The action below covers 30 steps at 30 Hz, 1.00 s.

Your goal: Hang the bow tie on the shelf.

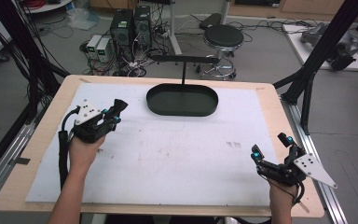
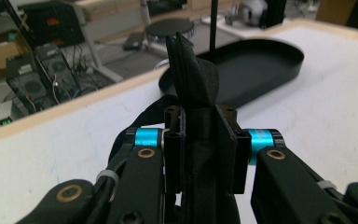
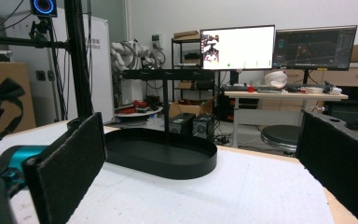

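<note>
Between the jaws of the left gripper (image 1: pixel 114 112), at about ten o'clock on the table (image 1: pixel 37 135), sat a folded piece of black cloth (image 2: pixel 193 79). The jaws were clamped on it, and in the left gripper view the cloth rose past the blue-ringed joints and stood up in a pointed fold, its lower part hidden among the linkages. A person's left hand (image 1: pixel 84 149) held that gripper from below, the forearm coming in from seven o'clock.

Just beyond the cloth, toward twelve o'clock, lay a black oval tray (image 1: pixel 154 105) with a low rim, resting on the white sheet (image 1: pixel 177 158) that covered most of the tabletop. A thin black post (image 1: pixel 183 74) stood up from the tray and carried a flat crossbar (image 1: pixel 184 59) at its top. The tray and the cloth were apart.

At about four o'clock, well apart from the tray, the right gripper (image 1: pixel 272 149) was held by the person's right hand (image 1: pixel 279 193). Its jaws stood wide apart with nothing between them; in the right gripper view the two black pads (image 3: pixel 70 158) framed the tray and its post.

Past the far edge, on the floor, stood a round black stool (image 1: pixel 223 37) at one o'clock and computer towers (image 1: pixel 129 25) at eleven o'clock.
</note>
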Tool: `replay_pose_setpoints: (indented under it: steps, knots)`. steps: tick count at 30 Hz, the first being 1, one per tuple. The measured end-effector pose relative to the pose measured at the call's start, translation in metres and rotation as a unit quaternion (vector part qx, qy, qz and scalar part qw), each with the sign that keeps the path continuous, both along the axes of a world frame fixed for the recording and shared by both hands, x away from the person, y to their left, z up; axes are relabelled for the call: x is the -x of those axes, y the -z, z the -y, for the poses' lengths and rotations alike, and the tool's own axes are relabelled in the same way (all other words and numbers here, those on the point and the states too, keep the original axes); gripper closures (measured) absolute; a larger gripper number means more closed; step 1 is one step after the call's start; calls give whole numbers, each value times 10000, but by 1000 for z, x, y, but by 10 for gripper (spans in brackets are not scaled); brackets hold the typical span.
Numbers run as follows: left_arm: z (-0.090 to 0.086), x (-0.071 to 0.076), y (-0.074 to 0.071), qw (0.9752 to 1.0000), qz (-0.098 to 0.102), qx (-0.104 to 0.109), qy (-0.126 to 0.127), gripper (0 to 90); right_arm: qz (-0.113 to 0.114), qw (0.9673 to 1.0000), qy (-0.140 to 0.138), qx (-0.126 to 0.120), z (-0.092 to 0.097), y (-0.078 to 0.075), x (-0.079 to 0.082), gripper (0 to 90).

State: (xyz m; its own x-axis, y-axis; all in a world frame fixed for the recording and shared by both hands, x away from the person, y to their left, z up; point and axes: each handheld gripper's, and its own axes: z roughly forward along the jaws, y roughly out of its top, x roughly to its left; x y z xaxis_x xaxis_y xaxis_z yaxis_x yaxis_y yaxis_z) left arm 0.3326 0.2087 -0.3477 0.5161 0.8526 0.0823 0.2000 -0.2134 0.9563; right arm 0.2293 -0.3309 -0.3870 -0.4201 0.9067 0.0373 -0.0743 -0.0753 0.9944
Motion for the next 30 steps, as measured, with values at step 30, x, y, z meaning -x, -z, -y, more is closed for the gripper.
replay_pose_setpoints:
  steps: [30]
  knots:
    - [54,-71,-68,9852,913,1449,44,742,64,9999,74,-128,9,1,1,10]
